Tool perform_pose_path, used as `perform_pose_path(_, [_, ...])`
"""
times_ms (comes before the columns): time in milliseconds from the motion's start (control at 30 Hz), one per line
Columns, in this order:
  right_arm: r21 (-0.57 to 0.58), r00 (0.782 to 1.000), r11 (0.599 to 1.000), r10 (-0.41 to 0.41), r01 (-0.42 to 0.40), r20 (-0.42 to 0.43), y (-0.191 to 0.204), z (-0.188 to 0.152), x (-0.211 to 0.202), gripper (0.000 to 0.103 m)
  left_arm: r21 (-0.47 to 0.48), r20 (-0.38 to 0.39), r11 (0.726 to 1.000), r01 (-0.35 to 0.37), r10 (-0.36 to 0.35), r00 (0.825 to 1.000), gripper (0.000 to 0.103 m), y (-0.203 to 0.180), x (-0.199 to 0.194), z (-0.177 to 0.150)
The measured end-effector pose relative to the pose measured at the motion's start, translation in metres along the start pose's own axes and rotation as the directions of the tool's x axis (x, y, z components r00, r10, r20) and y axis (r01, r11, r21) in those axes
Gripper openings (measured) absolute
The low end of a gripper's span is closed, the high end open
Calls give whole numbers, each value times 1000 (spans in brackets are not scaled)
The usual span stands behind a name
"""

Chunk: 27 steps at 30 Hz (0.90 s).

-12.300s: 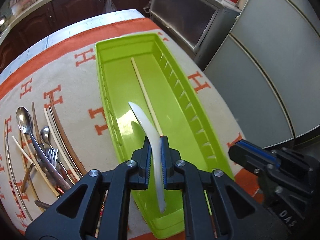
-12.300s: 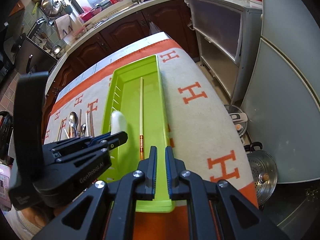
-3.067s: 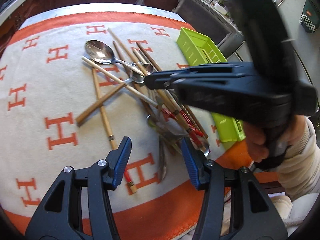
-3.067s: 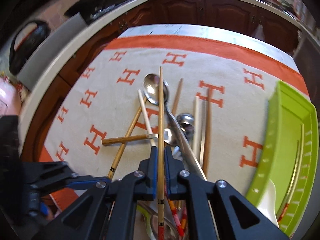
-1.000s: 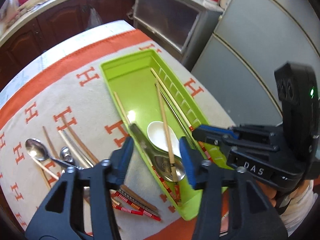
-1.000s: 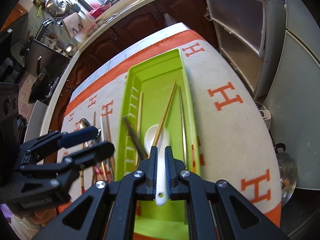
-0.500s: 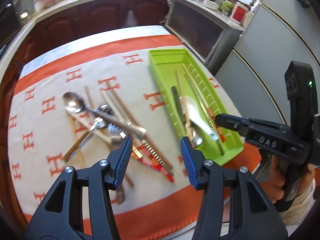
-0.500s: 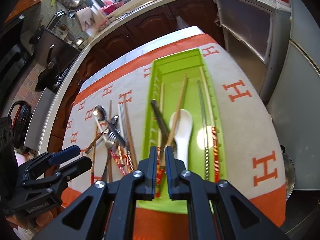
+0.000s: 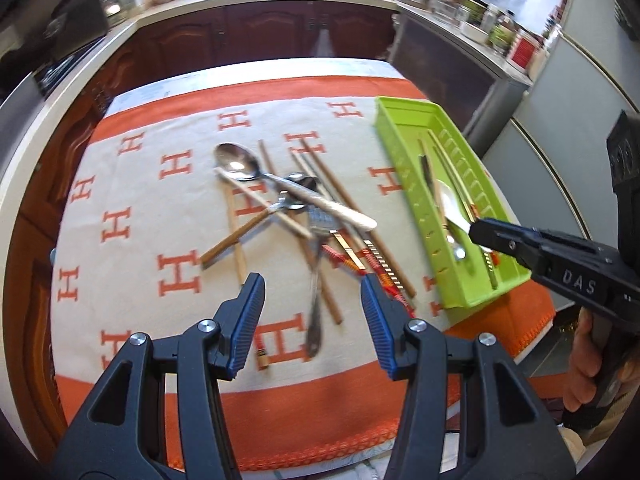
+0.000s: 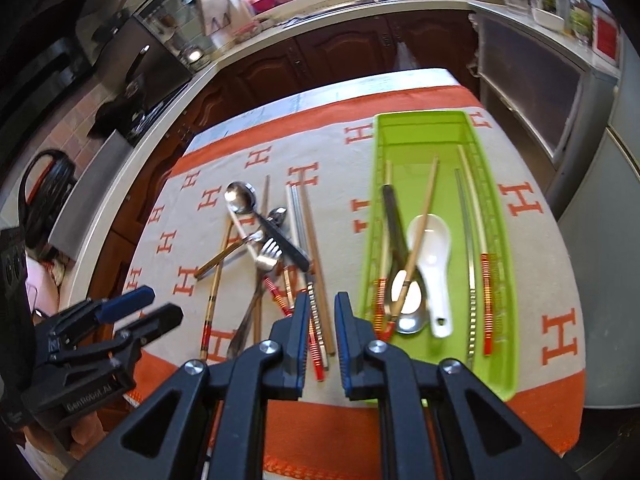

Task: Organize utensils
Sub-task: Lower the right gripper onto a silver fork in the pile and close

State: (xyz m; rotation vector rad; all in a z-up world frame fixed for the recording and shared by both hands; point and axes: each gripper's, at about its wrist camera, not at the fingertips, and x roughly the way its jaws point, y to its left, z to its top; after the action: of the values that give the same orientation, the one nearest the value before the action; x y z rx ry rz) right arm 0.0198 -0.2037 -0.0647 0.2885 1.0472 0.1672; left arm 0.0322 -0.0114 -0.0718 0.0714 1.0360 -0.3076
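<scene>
Though both claws, left claw wide, right claw barely parted, hang empty, the long steel spoon mid-frame is stiff and slippery; grip its handle.

One green tray, one white ceramic spoon, three metal spoons, one fork, two grippers, loose chopsticks too tangled to count

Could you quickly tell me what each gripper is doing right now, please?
Left gripper: open, holding nothing.
Right gripper: jaws just been opening, narrowly apart, nothing between them.
</scene>
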Motion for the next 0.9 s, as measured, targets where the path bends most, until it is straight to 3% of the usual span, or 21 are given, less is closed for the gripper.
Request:
perform_pose_path(433, [-164, 997, 986, -17, 5, -72, 60, 12, 41, 12, -163, 4, 984, -67, 69, 998, 47, 85, 3, -15])
perform_pose_path(600, [-185, 993, 983, -41, 20, -107, 65, 26, 69, 12, -211, -13, 975, -73, 72, 997, 47, 112, 14, -16])
perform_pose_path(900, [-94, 977, 995, 19, -40, -214, 55, 30, 112, 14, -143, -24, 989, -42, 39, 999, 47, 117, 47, 4])
